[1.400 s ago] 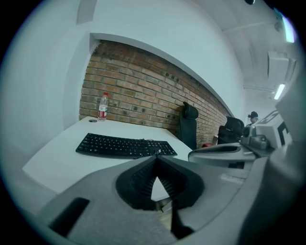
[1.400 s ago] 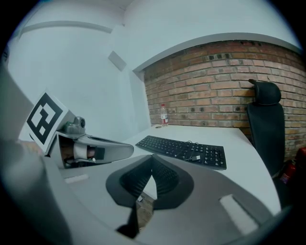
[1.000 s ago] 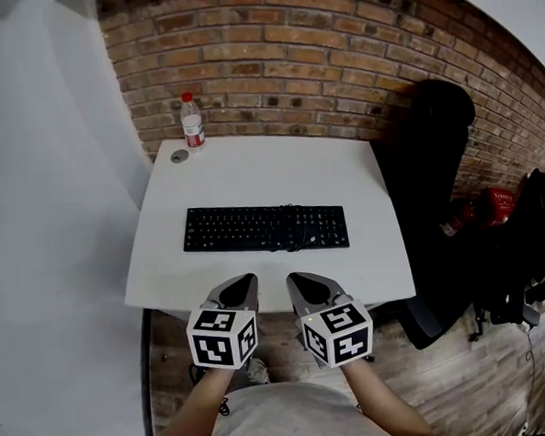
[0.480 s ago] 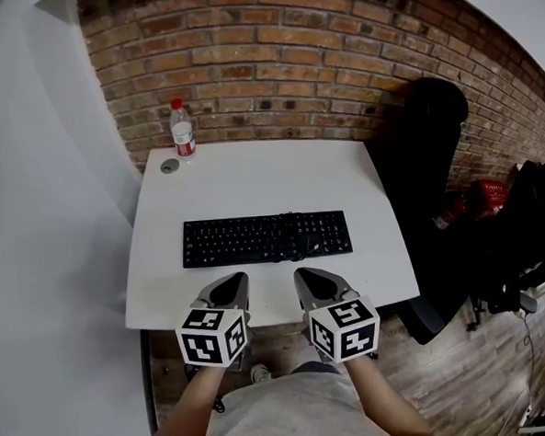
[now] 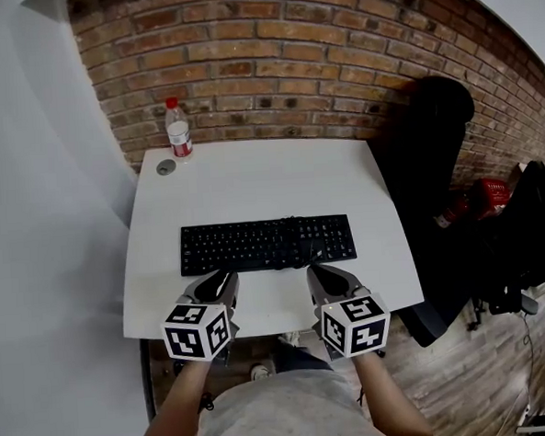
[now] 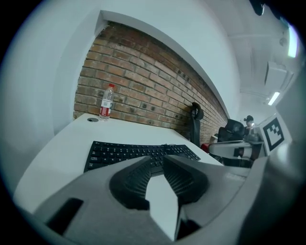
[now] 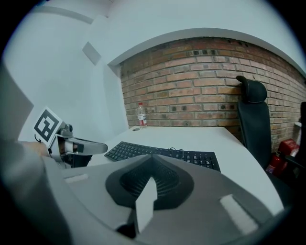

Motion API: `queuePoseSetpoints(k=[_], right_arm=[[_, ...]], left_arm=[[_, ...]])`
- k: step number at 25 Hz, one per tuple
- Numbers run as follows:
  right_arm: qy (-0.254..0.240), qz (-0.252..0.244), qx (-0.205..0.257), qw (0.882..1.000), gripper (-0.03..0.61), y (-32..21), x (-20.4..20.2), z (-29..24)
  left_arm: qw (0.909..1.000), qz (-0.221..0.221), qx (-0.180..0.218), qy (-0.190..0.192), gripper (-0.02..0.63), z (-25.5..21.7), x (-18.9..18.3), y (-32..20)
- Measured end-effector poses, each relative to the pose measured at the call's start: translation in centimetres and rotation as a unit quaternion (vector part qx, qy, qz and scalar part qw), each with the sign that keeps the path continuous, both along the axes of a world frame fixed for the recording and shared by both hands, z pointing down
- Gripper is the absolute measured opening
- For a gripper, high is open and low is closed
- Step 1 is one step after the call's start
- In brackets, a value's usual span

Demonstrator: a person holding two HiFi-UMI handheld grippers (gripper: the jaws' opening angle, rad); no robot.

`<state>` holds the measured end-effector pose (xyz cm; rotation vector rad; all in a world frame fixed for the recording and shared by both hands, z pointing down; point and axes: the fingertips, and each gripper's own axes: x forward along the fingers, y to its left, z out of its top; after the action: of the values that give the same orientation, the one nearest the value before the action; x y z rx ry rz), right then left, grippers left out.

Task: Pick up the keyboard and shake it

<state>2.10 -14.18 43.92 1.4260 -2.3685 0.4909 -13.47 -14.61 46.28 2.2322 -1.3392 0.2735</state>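
Note:
A black keyboard [image 5: 267,244] lies flat across the middle of the white table [image 5: 252,181], with a thin cable lying on its right half. My left gripper [image 5: 225,281] hovers just short of the keyboard's [image 6: 138,152] front edge, left of centre. Its jaws are opening, a narrow gap shows, and nothing is between them [image 6: 157,163]. My right gripper [image 5: 319,274] hangs near the front edge on the right side, shut and empty [image 7: 152,161]. Neither gripper touches the keyboard [image 7: 162,153].
A plastic water bottle [image 5: 178,129] with a red cap stands at the table's back left corner, a small round cap [image 5: 165,166] beside it. A black chair [image 5: 436,175] stands against the brick wall at the right. A red object [image 5: 496,189] lies on the floor.
Both grippers have moved forward over the table's front edge toward the keyboard and spread a little apart.

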Motion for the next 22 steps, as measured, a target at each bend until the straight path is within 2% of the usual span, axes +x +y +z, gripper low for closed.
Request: queuePoseSetpoints(k=[11,22], right_arm=[[0.011,0.012,-0.023,1.000,0.058,-4.8,3.5,2.3],[0.025,0.026,-0.063,0.997,0.153,-9.4,7.1,5.3]], left_arm=[[0.9995,-0.011,-0.024,-0.019,0.200,2.3,-3.0,-4.9],[0.9964,-0.052,-0.050,-0.045,0.357,4.4,-7.3,-9.5]])
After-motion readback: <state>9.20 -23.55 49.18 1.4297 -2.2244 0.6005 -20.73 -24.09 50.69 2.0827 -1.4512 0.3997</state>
